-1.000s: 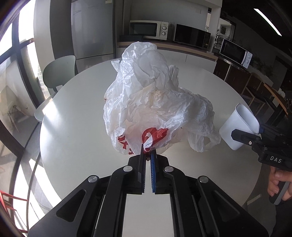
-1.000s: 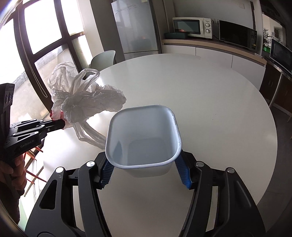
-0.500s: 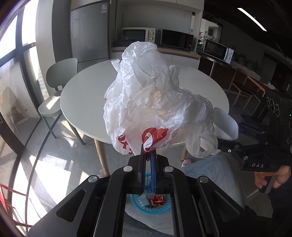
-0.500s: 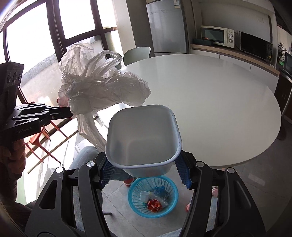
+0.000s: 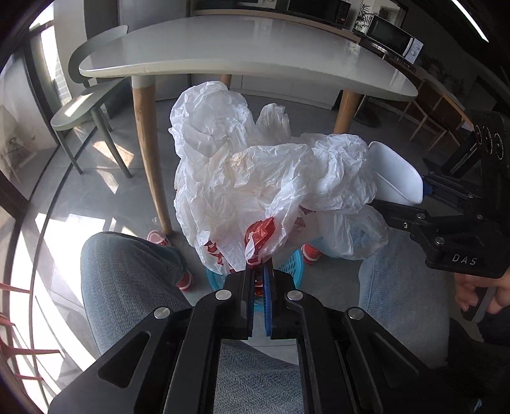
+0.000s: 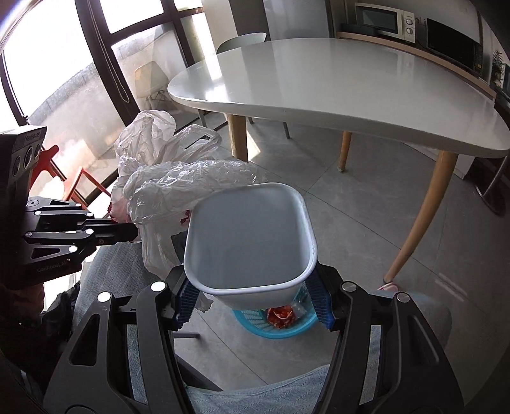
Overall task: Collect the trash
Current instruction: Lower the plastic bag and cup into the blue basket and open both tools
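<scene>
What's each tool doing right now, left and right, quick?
Left tool: shut on the crumpled plastic bag.
Right tool: shut on the empty white plastic tub, above the blue basket.

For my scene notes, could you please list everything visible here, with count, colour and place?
plastic bag: one, white with red print, hanging from the left gripper
tub: one, white, between the right gripper's fingers
basket: one, blue, on the floor below, with red trash inside
table: one, white, wooden legs
chair: one, grey-green, by the table
microwave: one white, on the counter
left gripper: black, shut
right gripper: black
legs: blue jeans
</scene>
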Motion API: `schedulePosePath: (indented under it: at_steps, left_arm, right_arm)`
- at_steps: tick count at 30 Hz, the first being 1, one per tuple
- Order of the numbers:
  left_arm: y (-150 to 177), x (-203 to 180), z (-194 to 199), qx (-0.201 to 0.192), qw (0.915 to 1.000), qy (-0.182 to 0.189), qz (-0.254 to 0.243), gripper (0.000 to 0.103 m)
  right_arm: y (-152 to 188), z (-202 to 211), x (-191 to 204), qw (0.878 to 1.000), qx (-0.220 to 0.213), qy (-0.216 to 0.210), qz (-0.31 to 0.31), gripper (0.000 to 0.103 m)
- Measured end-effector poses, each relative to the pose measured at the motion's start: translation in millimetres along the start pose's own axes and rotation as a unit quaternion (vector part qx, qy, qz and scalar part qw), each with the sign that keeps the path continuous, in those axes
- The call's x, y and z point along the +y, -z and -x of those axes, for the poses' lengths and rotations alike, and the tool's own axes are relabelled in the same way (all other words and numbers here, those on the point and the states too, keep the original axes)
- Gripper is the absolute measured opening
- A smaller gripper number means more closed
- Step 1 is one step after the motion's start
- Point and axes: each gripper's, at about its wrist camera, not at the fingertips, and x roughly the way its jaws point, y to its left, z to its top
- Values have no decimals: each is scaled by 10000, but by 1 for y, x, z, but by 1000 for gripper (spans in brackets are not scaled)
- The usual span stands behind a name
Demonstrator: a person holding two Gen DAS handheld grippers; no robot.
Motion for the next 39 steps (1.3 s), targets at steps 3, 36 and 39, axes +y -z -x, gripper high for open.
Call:
schedulePosePath:
  at_steps: [3,36,39]
  left_arm:
    - [-4,10,-49,462,9988,-23,187,4]
    - [-9,55,-342,3218,9394,-389,1120,33]
    - [-7,62,-333,3213,9377,-424,1252,48]
  right_arm:
    - [7,-44,-16,9989,379,194,-176,56]
    - [66,-335,-106,9323,3178,253,-1705,59]
    - [68,-325,-106,9301,3182,275,-1815,63]
